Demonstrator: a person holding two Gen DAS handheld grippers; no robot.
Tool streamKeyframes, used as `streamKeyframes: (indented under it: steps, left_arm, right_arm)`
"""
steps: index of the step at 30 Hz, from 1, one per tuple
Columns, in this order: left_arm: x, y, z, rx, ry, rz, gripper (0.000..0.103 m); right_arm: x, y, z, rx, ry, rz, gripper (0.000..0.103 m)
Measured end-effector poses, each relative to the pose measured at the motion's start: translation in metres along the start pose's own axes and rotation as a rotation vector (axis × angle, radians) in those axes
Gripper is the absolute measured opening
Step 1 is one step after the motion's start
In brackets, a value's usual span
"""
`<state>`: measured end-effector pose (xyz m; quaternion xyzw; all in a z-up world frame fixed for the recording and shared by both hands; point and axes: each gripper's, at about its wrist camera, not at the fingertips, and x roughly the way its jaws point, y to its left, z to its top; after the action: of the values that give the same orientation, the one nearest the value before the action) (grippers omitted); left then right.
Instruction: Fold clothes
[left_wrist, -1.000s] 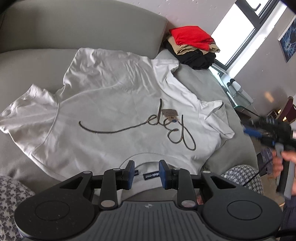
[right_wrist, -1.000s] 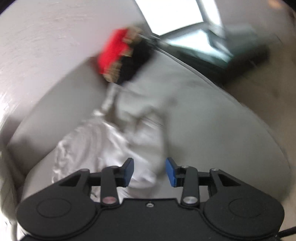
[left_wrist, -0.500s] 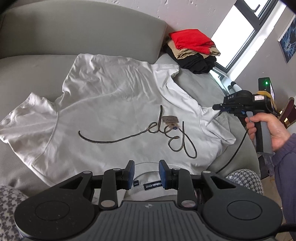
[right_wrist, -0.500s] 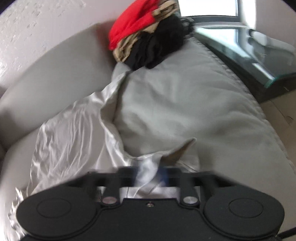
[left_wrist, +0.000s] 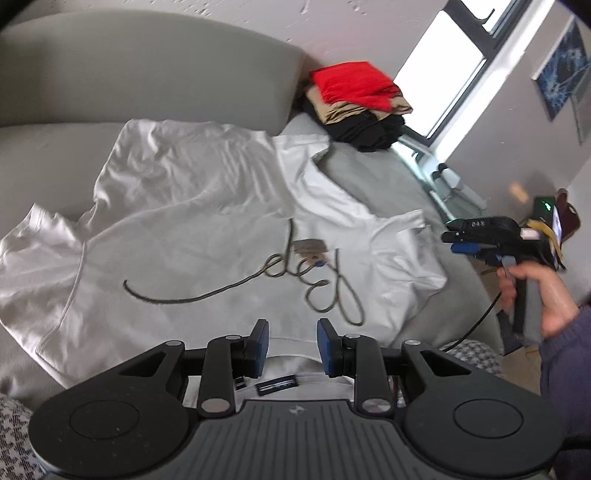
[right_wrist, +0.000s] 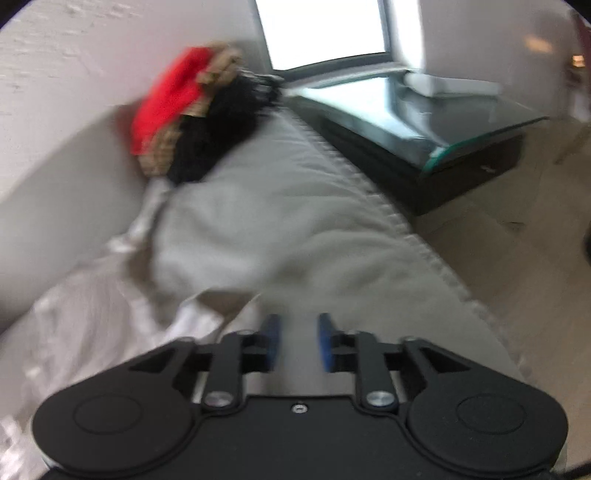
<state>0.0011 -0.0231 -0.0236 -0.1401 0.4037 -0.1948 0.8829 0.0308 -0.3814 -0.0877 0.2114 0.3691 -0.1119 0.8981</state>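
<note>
White T-shirt is being spread flat on the grey sofa, collar near. One shirt is being folded; one folded pile is being kept at the far end. Left gripper is being held apart over the collar, empty. Right gripper is being opened beside the right sleeve, empty. That sleeve should be pinched at its edge and laid inward smoothly.
</note>
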Motion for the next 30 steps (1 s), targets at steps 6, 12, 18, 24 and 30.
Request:
streamKeyframes:
  steps: [6, 12, 18, 24, 30]
  left_arm:
    - [-0.031, -0.007, 0.003, 0.029, -0.044, -0.043, 0.027]
    - [-0.034, 0.009, -0.008, -0.018, -0.032, 0.047, 0.027]
    - [-0.027, 0.029, -0.021, -0.071, -0.008, 0.096, 0.027]
    - [-0.026, 0.04, -0.031, -0.057, 0.009, 0.148, 0.026]
    - [-0.031, 0.043, -0.031, -0.075, -0.008, 0.165, 0.026]
  right_arm:
    - [-0.032, 0.02, -0.03, -0.169, 0.081, 0.123, 0.054]
    - [-0.016, 0.026, -0.05, -0.146, 0.123, 0.095, 0.002]
    - [-0.03, 0.0, -0.065, 0.055, 0.046, -0.004, 0.001]
    - [-0.029, -0.001, -0.07, 0.064, 0.072, -0.063, 0.01]
    - [-0.048, 0.032, -0.073, -0.025, 0.116, 0.062, 0.031]
